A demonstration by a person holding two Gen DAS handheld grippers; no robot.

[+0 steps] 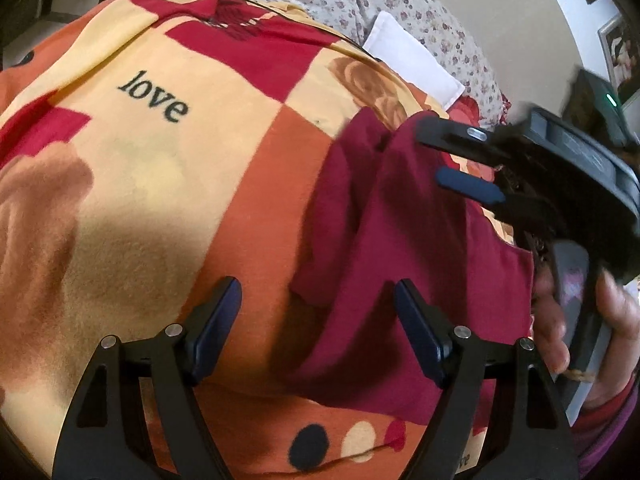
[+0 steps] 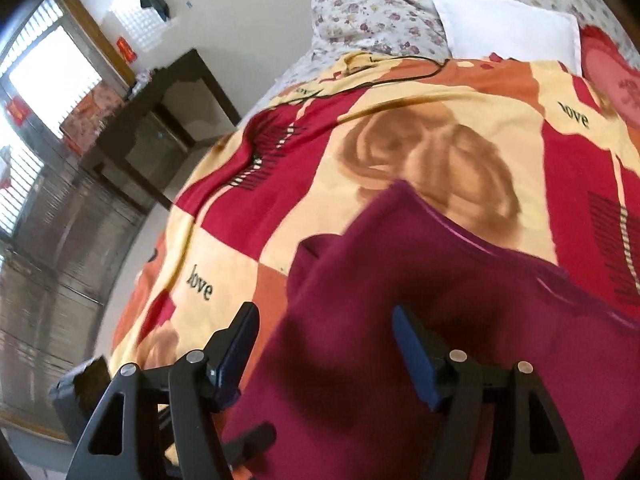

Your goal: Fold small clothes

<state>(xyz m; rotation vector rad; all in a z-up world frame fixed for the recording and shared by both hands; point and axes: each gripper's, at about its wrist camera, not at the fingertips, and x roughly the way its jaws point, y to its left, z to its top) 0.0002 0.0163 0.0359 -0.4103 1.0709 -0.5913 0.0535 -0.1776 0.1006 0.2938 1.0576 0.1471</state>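
Garment: a dark red garment lies on the bed, spread over a patterned blanket printed with roses and the word "love"; it looks partly folded, with creases and one flap doubled over.
Left gripper: jaws stand wide, nothing between the pads; they hover above the blanket at the cloth's near left edge.
Right gripper: jaws also apart and empty; directly over the red cloth, which fills the space under and ahead of them.
Right gripper from the left view: it enters from the right side over the garment's far part, held by a hand in a reddish sleeve.
Key relation: the garment lies mostly to the right of the left jaws, its edge running under their gap, while it sits squarely beneath the right jaws.
Long axis: appears to run away from the cameras toward the pillow, though fisheye bending makes this uncertain.
Nearer hand: the right, judged from both views.
Likely next move: each gripper lowers to pinch an edge or corner for another fold; which edge I cannot tell.
Risk: pinching the blanket along with the cloth.
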